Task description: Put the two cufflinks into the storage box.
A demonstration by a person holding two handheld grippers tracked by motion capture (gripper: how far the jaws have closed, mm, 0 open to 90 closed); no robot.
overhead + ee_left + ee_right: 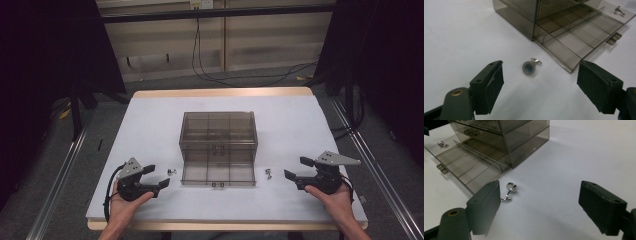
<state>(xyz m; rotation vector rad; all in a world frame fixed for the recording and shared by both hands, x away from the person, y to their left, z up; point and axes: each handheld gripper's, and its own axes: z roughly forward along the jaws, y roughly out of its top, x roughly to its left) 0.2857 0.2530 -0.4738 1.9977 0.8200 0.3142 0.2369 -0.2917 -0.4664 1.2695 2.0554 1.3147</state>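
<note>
left gripper [161, 176] – jaws wide apart, holding nothing | blue-faced cufflink [530, 67] on the table dead ahead between them, just off the open drawer [584, 37] | right gripper [293, 168] also spread, silver cufflink [510, 190] sits toward its left jaw – needs a nudge over

In the high view both cufflinks [173, 171] are too small to make out
</note>
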